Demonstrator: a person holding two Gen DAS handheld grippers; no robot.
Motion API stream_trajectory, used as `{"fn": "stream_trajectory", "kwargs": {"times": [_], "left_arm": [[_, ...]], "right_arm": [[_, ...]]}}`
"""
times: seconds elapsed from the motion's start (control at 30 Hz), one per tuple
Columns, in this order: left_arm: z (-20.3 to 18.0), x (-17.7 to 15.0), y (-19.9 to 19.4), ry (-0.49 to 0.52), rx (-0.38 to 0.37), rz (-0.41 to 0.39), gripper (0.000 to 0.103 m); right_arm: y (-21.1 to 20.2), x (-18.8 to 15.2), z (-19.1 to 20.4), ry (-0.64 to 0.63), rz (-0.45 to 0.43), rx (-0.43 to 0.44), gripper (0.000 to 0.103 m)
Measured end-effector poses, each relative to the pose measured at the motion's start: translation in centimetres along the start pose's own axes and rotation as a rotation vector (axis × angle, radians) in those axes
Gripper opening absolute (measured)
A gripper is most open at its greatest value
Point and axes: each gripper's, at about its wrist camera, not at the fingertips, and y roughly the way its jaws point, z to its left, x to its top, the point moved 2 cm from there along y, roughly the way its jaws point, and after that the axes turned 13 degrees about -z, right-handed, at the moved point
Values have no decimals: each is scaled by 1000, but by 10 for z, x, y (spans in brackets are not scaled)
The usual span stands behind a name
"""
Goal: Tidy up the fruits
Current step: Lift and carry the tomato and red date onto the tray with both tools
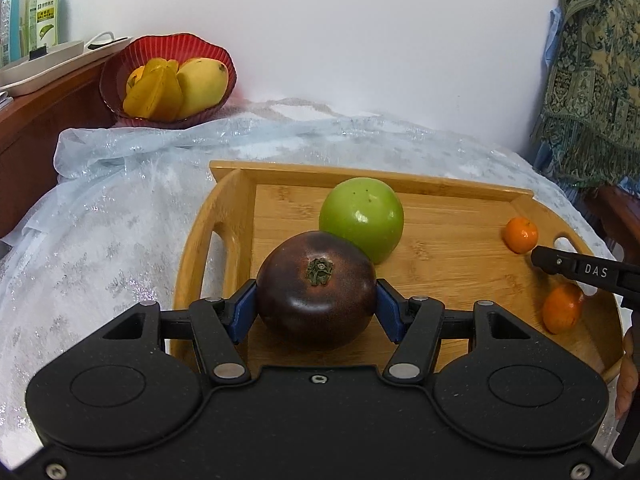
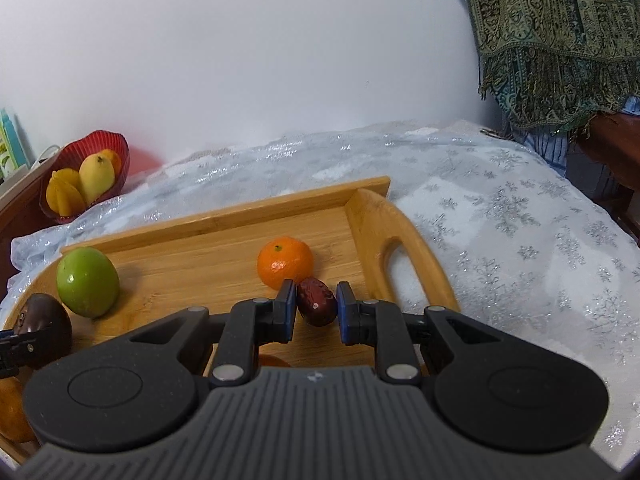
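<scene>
My left gripper (image 1: 316,304) is shut on a dark purple round fruit (image 1: 316,290) with a dried calyx, low over the wooden tray (image 1: 448,248). A green apple (image 1: 362,218) sits just behind it. My right gripper (image 2: 316,308) has a dark red date (image 2: 317,302) between its pads; the left pad touches it, a small gap shows at the right pad. A tangerine (image 2: 285,262) lies just behind the date. In the left wrist view two small orange fruits (image 1: 520,235) (image 1: 562,308) lie on the tray's right side, beside the right gripper's finger (image 1: 584,270).
A red bowl (image 1: 120,76) with a mango (image 1: 202,86) and starfruit (image 1: 154,92) stands at the far left on the sparkly white cloth (image 1: 100,220). A wooden cabinet with bottles is behind it. A patterned shawl (image 2: 560,32) hangs at the right.
</scene>
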Motion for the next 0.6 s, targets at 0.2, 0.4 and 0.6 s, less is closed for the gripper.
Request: {"fn": "stream_trajectory", "kwargs": {"times": [0.2,0.4,0.6], "left_arm": [[-2,0,0,4,2,-2,59],[-2,-1,0,9,3,-3,59],[-1,0,0,6,0,-1,60]], "right_arm": [[1,-1,2,-9,3,2,25],[1,-1,3,-5,2,2,25],[-1,-2,4,-1,1,0,29]]}}
